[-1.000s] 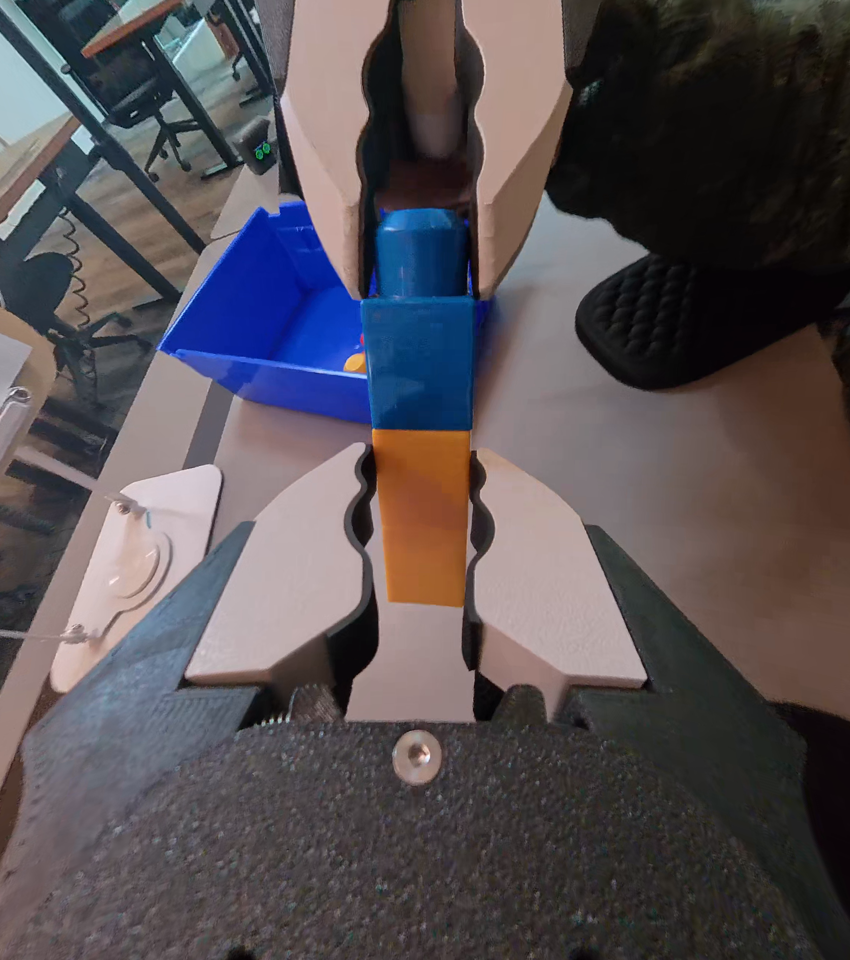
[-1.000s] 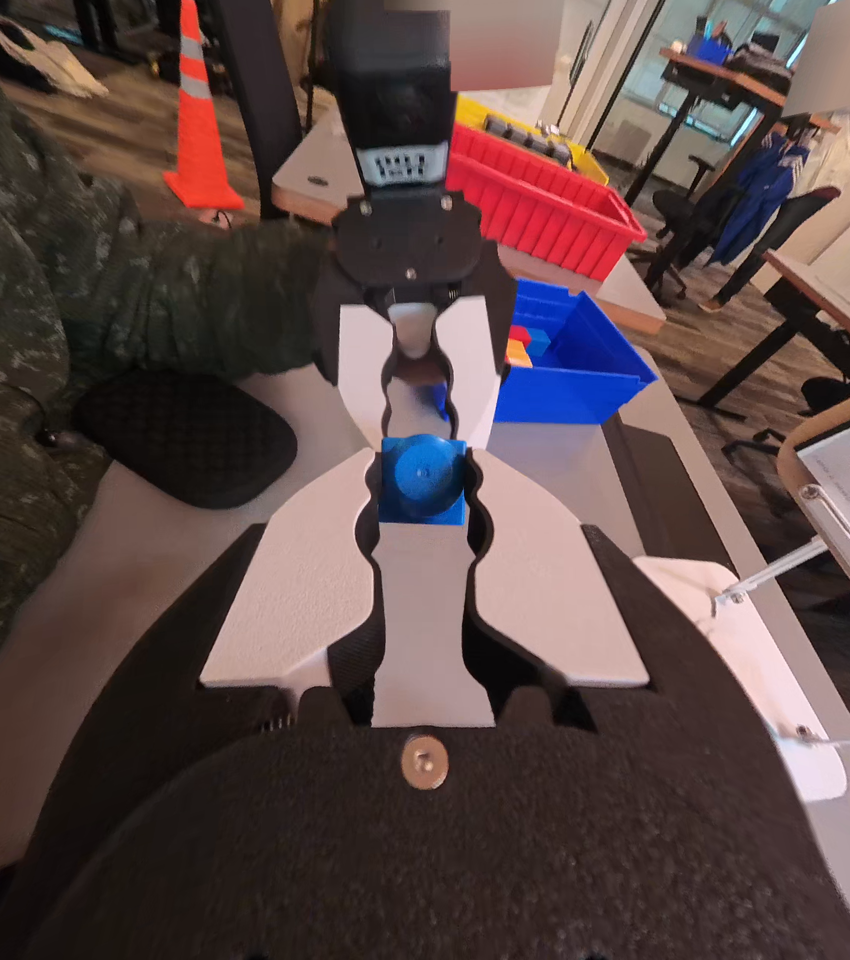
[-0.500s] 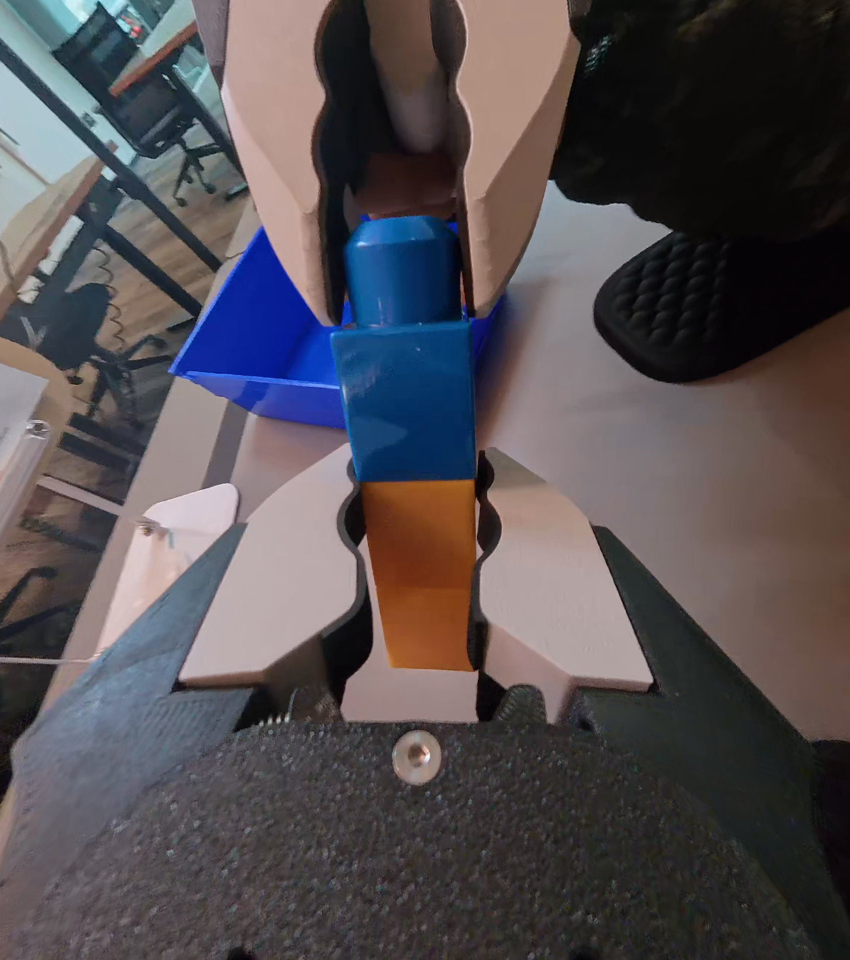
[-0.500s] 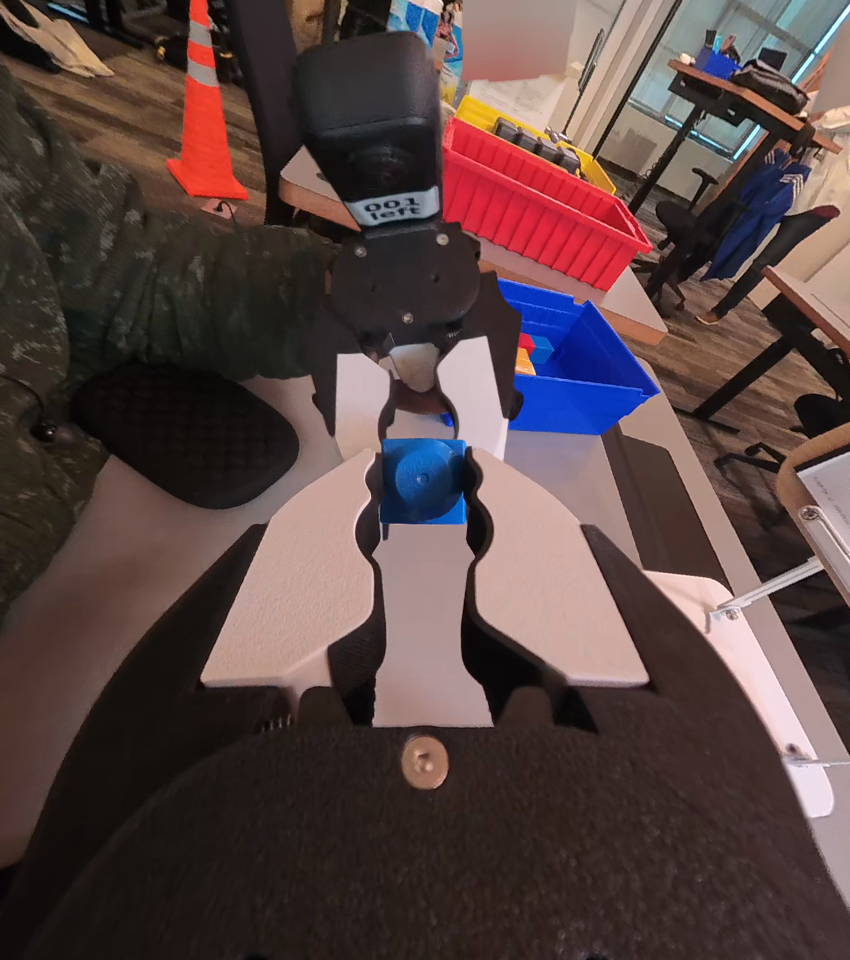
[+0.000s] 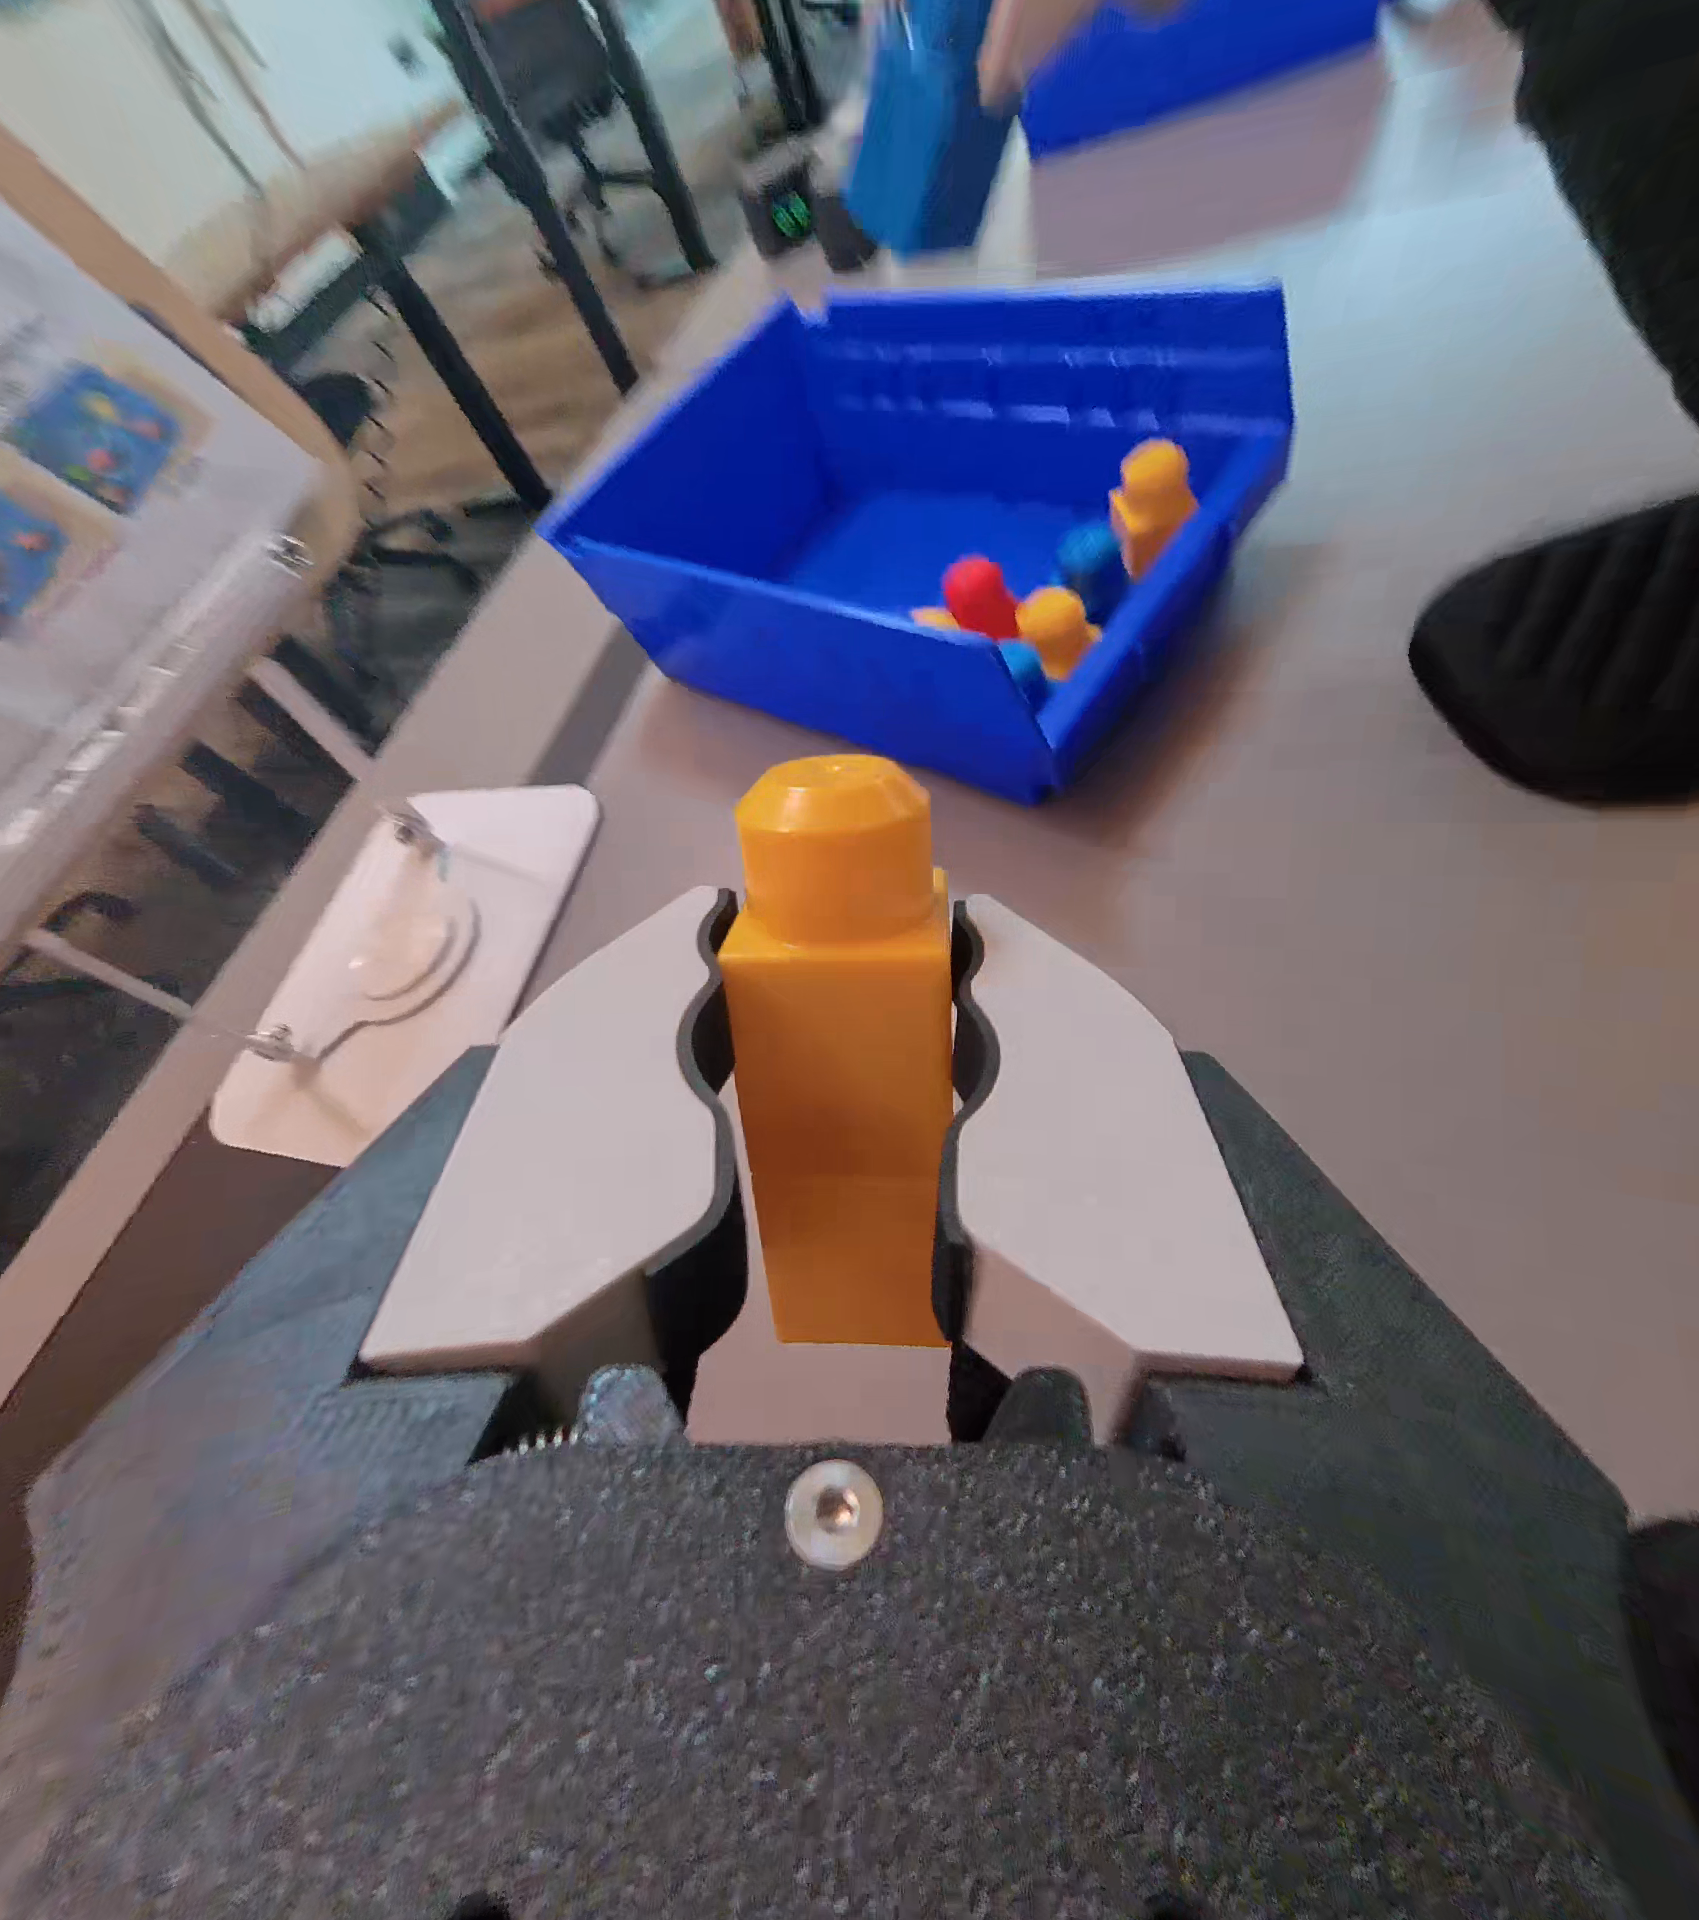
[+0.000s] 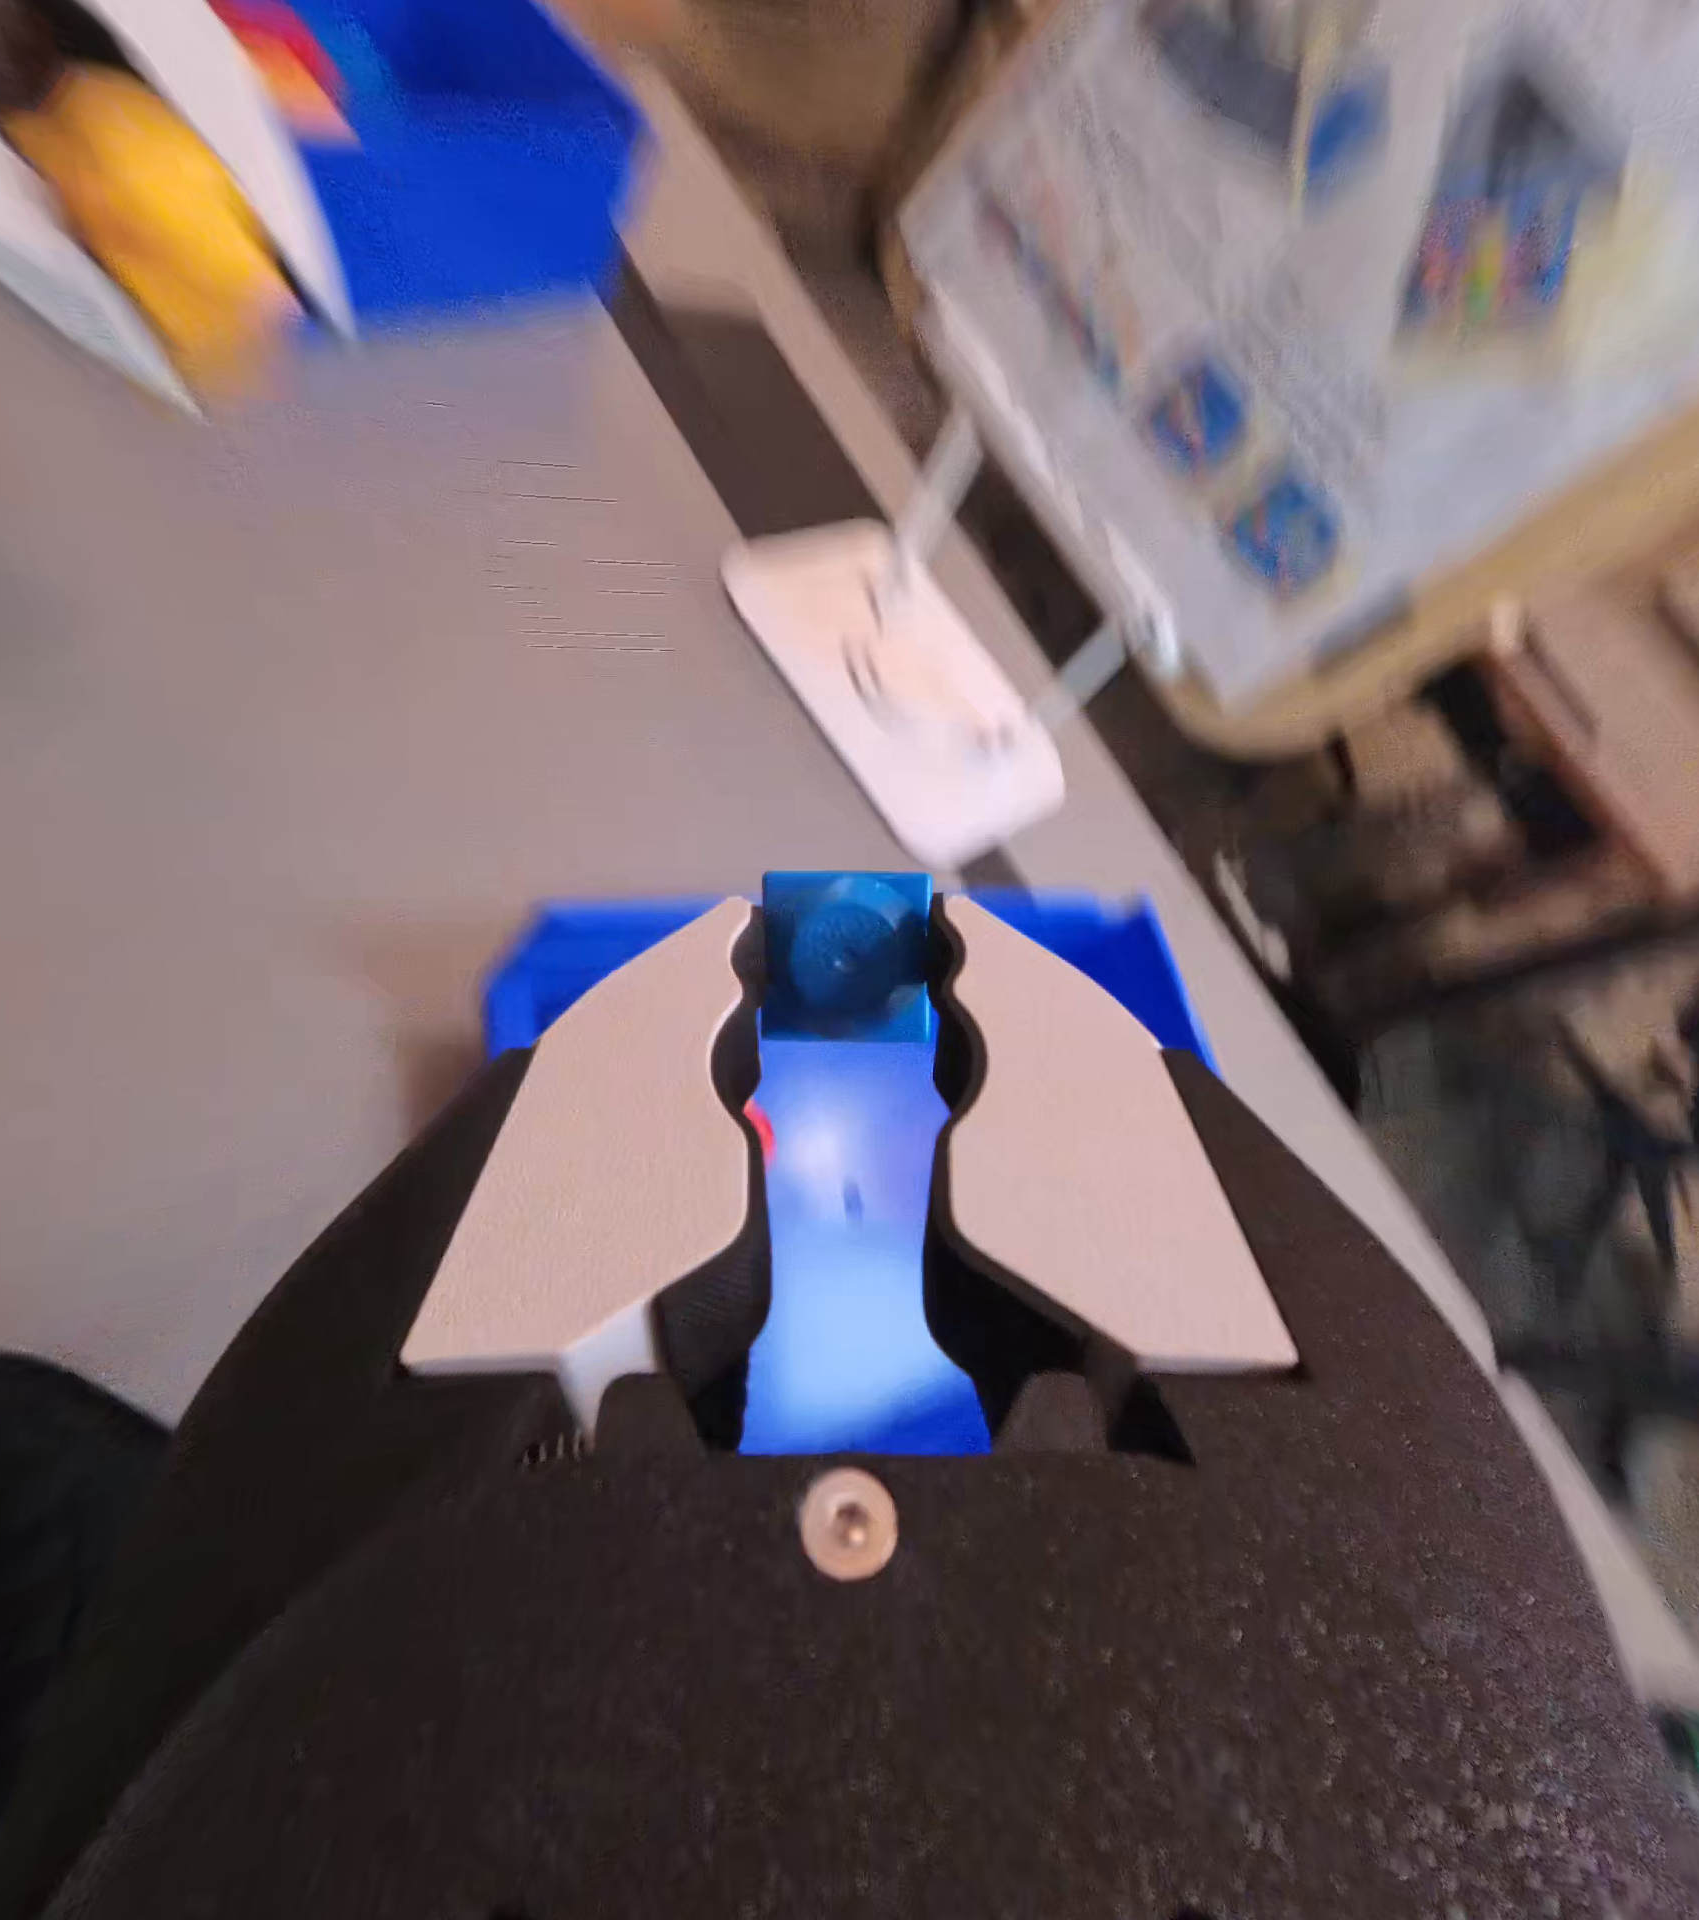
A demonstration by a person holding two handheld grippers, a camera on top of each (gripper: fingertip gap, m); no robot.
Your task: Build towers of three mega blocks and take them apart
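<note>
In the left wrist view my left gripper (image 5: 834, 925) is shut on an orange block (image 5: 840, 1122), held above the table with its stud pointing away from me. In the right wrist view, which is blurred, my right gripper (image 6: 845, 935) is shut on a blue block (image 6: 845, 966). It holds the block over a blue bin (image 6: 1084, 930), whose floor shows between the fingers. The left gripper with the orange block (image 6: 149, 208) shows at the top left of that view, well apart from the blue block.
A blue bin (image 5: 803, 634) with several red, orange and blue blocks stands on the table ahead of the left gripper. A white stand base (image 5: 409, 966) and a printed sheet (image 5: 14, 468) sit at the table edge. A black pad (image 5: 1603, 644) lies to the right. The gap from one gripper's tips to the other's is roughly 25 cm.
The blue block has come off the orange block. The grippers have moved apart, and the right one has swung with the blue block over a blue bin.
</note>
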